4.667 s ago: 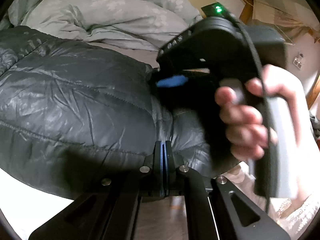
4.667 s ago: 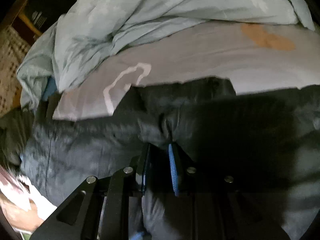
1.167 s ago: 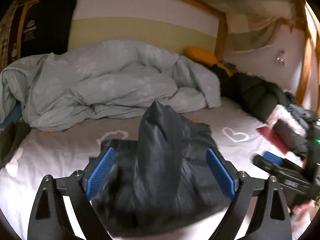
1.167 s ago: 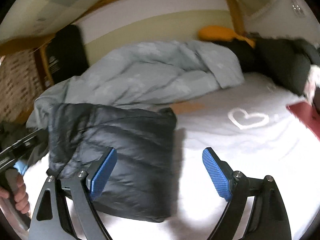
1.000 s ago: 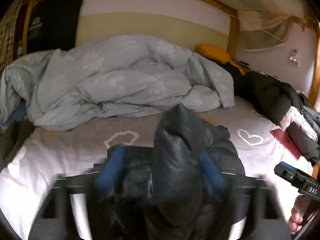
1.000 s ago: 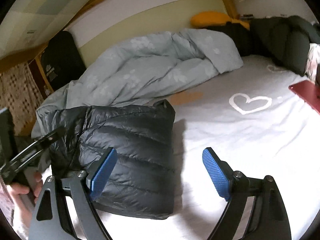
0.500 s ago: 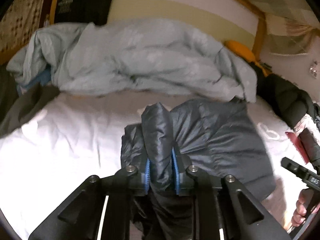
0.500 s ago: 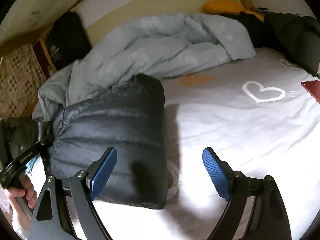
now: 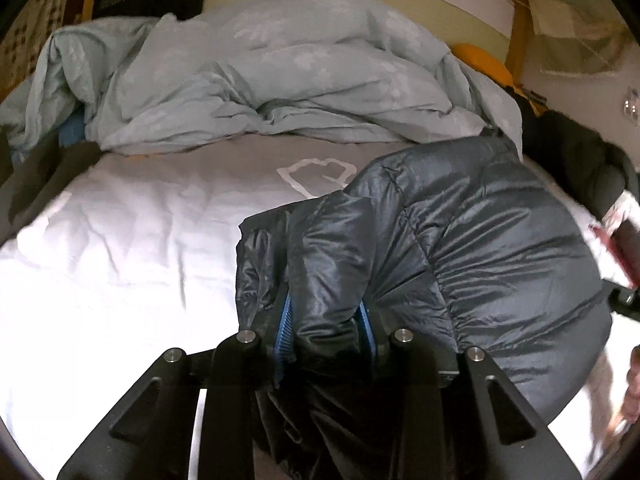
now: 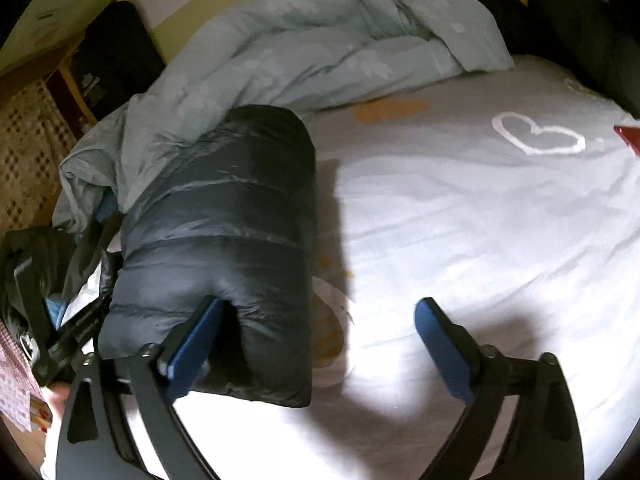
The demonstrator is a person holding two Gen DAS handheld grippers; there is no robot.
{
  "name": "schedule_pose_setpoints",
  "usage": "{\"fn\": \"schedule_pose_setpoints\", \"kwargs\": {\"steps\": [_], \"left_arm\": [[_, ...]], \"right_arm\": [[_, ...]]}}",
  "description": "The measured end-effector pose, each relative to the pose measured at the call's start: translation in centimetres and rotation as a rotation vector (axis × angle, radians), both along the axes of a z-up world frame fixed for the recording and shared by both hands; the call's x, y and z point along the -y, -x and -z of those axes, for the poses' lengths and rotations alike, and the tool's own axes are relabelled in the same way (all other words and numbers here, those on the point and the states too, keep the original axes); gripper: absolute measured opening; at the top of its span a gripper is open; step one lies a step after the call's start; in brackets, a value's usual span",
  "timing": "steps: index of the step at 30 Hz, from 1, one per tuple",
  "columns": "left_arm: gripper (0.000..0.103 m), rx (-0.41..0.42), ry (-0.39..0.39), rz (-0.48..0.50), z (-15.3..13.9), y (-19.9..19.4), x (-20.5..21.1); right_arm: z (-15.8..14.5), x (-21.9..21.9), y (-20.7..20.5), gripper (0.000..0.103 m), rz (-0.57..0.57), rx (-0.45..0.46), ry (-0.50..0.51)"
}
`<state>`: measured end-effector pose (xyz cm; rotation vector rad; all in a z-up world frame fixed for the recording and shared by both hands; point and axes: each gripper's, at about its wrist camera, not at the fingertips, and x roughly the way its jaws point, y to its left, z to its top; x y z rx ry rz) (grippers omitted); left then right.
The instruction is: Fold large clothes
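Left gripper clamped on puffer jacket fold; right gripper jaws apart, left finger seemingly touching jacket.

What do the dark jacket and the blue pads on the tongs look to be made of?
Dark jacket: thin, shiny synthetic shell, likely nylon, stitched into puffy padded channels; the filling can't be told. Blue pads: matte, ribbed, probably rubber or soft plastic.

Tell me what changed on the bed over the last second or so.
The left gripper, open around a raised fold of the dark puffer jacket a second ago, clamped onto it and its jaws have just eased slightly wider, fold still pinched. The jacket bundle was lowered onto the white sheet. The right gripper stayed open, holding nothing. The blue duvet is unmoved.
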<state>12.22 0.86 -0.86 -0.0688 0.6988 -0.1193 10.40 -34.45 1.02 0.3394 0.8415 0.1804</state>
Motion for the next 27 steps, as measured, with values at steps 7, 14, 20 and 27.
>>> {"fn": "schedule_pose_setpoints", "kwargs": {"steps": [7, 14, 20, 27], "left_arm": [[0.044, 0.041, 0.008, 0.005, -2.0, 1.4, -0.6], [0.084, 0.014, 0.049, -0.003, -4.0, 2.9, -1.4], [0.088, -0.192, 0.460, 0.011, 0.6, 0.9, -4.5], [0.099, -0.238, 0.642, 0.045, 3.4, 0.4, -4.5]], "right_arm": [[-0.1, 0.1, 0.0, 0.100, 0.033, 0.005, 0.033], [-1.2, -0.3, 0.6, 0.100, 0.021, 0.059, 0.041], [-2.3, 0.0, 1.5, 0.100, -0.013, 0.139, -0.105], [0.9, -0.6, -0.2, 0.101, -0.056, 0.017, -0.203]]}}
